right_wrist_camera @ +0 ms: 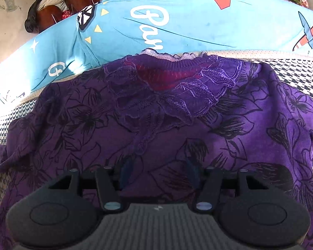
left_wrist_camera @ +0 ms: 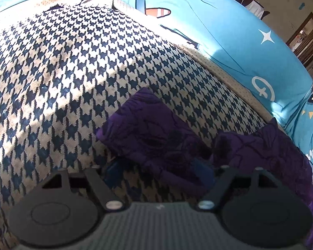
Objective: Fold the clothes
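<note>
Purple top lies flat on the checked cloth, collar far. Your right gripper and left gripper both spread, holding nothing. Risk: pinching the checked cloth too.

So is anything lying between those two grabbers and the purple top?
Nothing visible. The right gripper hangs open directly over the purple top, and the left gripper is open at its sleeve on the checked cloth.
</note>
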Available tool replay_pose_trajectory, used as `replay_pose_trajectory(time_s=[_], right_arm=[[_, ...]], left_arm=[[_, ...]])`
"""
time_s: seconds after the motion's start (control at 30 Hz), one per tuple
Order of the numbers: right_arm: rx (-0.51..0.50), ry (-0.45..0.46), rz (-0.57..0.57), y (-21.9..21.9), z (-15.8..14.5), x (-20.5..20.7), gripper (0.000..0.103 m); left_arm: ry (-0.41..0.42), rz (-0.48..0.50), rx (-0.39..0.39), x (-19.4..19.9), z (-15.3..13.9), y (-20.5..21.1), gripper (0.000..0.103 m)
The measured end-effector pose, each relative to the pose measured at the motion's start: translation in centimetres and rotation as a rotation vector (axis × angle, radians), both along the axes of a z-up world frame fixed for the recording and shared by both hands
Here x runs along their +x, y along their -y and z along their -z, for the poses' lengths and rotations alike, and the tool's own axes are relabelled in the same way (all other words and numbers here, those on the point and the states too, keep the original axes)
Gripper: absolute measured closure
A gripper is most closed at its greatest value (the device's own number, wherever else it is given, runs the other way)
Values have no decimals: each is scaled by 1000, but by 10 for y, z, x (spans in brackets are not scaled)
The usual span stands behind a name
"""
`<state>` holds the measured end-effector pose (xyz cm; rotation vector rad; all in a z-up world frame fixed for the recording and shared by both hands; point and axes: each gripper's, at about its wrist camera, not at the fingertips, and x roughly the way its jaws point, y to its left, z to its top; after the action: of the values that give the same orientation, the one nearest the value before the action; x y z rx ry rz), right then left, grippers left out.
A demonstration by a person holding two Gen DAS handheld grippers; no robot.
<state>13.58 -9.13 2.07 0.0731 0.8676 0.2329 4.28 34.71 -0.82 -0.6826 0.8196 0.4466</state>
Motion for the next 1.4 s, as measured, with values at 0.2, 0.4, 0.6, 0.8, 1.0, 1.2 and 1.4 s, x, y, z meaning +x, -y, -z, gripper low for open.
replay_pose_trajectory(time_s=[0.2, 0.4, 0.6, 0.8, 1.0, 1.2, 1.4], right_arm=[[-24, -3, -12, -3, 3, 2, 46], [-49, 8, -25, -7, 4, 2, 42], [-72, 18, -36, -11, 6, 1, 41], [-85, 23, -46, -14, 8, 1, 37], [-114, 34, -63, -17, 10, 2, 34], [-134, 44, -81, -14, 11, 4, 31], [-148, 46, -93, -16, 11, 4, 27]], left_arm=[[30, -13, 63, 7, 3, 1, 52], [40, -14, 143, 11, 5, 8, 96], [56, -50, 466, 12, -25, 26, 96], [91, -159, 752, 12, -55, 21, 96], [62, -214, 808, 22, -51, 7, 96], [-6, -167, 785, 43, -22, -4, 92], [-47, -310, 709, 36, -30, -16, 56]])
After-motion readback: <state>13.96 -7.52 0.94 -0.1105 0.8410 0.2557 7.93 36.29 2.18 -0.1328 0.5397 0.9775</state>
